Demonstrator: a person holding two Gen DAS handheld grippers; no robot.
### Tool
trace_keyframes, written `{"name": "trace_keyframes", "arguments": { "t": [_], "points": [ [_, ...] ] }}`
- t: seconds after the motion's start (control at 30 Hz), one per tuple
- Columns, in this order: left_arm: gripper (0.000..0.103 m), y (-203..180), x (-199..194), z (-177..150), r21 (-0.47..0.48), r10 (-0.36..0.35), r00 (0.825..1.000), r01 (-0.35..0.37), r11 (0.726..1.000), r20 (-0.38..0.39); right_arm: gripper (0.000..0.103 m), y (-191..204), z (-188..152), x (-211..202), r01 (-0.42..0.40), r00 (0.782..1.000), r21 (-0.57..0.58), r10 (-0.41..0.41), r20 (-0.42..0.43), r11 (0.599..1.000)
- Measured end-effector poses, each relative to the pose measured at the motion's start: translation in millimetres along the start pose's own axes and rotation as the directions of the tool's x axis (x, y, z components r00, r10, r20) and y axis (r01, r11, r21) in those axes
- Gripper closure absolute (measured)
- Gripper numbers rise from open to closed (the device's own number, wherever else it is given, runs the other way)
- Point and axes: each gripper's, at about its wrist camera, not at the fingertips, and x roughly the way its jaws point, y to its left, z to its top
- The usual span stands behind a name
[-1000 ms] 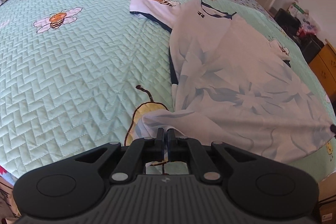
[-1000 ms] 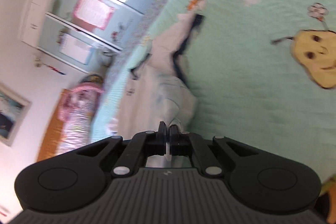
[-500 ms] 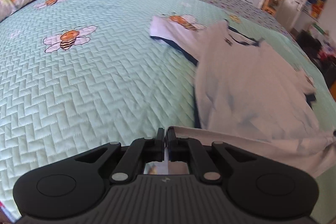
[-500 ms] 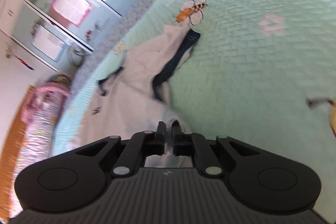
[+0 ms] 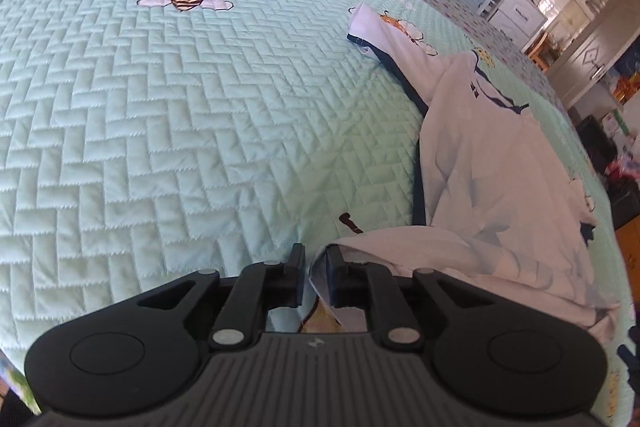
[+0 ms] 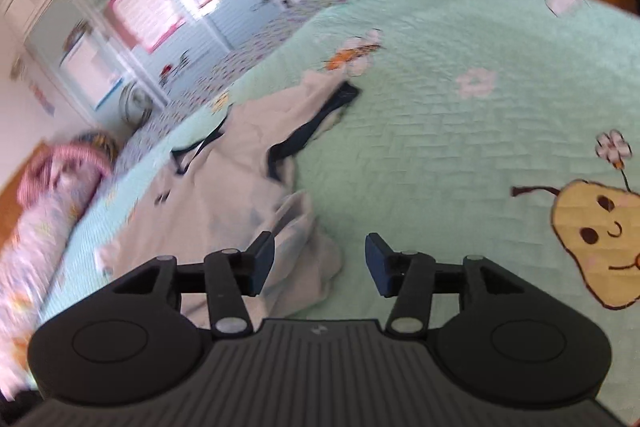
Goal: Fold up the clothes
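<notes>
Because the hem corner of the white shirt [image 5: 500,163] sits right in the narrow gap of your left gripper [image 5: 312,275], that is the side that has the cloth: its jaws stand slightly parted, with the fabric edge lying against the inner face of the right finger, and whether it is pinched there or merely draped I cannot tell. From that corner the shirt runs away forward and to the right of those jaws, its long axis slanting toward the far right, where the navy-trimmed sleeve and collar lie flat on the green quilted bedspread [image 5: 160,147].

Your right gripper [image 6: 320,259] is wide open and grasping nothing (the view is blurred). A bunched fold of the shirt [image 6: 224,187] lies just ahead of its left finger, and the rest spreads forward and leftward, while bare bedspread [image 6: 460,155] fills the space ahead of the right finger.

So the left is the nearer hand. The shirt lies partly gathered, not neatly folded; any fold, I judge, would travel along that near-to-far axis.
</notes>
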Motion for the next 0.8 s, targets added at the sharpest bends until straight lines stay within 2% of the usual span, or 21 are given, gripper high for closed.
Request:
{"name": "trace_keyframes", "arguments": {
  "t": [0.1, 0.2, 0.23, 0.27, 0.3, 0.37, 0.43, 0.53, 0.57, 0.63, 0.7, 0.8],
  "points": [
    [0.086, -2.2, -3.1, -0.3, 0.001, -0.018, 1.000, 0.018, 1.000, -0.007, 0.050, 28.0, -10.2, 13.8, 0.029, 0.999, -0.132, -0.033, -0.025, 0.991],
    [0.083, -5.9, -6.3, -0.4, 0.001, -0.033, 0.999, 0.033, 0.999, -0.015, 0.052, 30.3, -14.7, 25.7, 0.058, 0.997, -0.125, -0.064, -0.043, 0.990],
    [0.082, -7.0, -7.3, -0.2, 0.003, -0.036, 0.999, 0.036, 0.999, -0.018, 0.072, 31.0, -16.2, 29.7, 0.067, 0.996, -0.123, -0.074, -0.050, 0.990],
    [0.081, -7.9, -8.5, 0.1, 0.006, -0.038, 0.999, 0.038, 0.999, -0.019, 0.101, 31.8, -17.7, 33.7, 0.077, 0.995, -0.121, -0.084, -0.056, 0.990],
    [0.080, -8.4, -10.0, 0.4, 0.011, -0.037, 0.999, 0.038, 0.999, -0.017, 0.101, 31.1, -18.6, 34.8, 0.080, 0.994, -0.113, -0.087, -0.059, 0.990],
    [0.080, -9.4, -12.9, 1.1, 0.021, -0.036, 0.999, 0.037, 0.999, -0.014, 0.101, 18.8, -15.9, 13.1, 0.037, 0.998, -0.048, -0.039, -0.042, 0.998],
    [0.080, -9.9, -16.0, 1.3, 0.030, -0.033, 0.999, 0.034, 0.999, -0.010, 0.101, 4.9, -13.4, -21.8, 0.010, 0.999, 0.012, -0.010, -0.031, 1.000],
    [0.080, -12.6, -21.2, -1.1, 0.054, -0.040, 0.999, 0.041, 0.998, -0.012, 0.102, -24.9, -15.5, -78.6, -0.020, 0.998, 0.140, 0.029, -0.064, 0.990],
    [0.080, -14.3, -22.9, -2.9, 0.066, -0.048, 0.999, 0.049, 0.997, -0.015, 0.102, -34.7, -18.4, -91.6, -0.004, 0.997, 0.158, 0.017, -0.077, 0.987],
    [0.079, -17.7, -26.5, -6.5, 0.090, -0.062, 0.998, 0.064, 0.994, -0.022, 0.102, -53.3, -25.4, -106.3, 0.079, 0.993, 0.166, -0.062, -0.104, 0.983],
    [0.079, -21.1, -30.0, -10.1, 0.113, -0.077, 0.997, 0.079, 0.990, -0.030, 0.102, -70.6, -34.4, -105.4, 0.160, 0.980, 0.167, -0.136, -0.146, 0.973],
    [0.076, -23.4, -37.0, -15.3, 0.138, -0.086, 0.996, 0.091, 0.986, -0.036, 0.100, -82.4, -49.7, -93.2, 0.197, 0.968, 0.160, -0.166, -0.188, 0.967]
  ]
}}
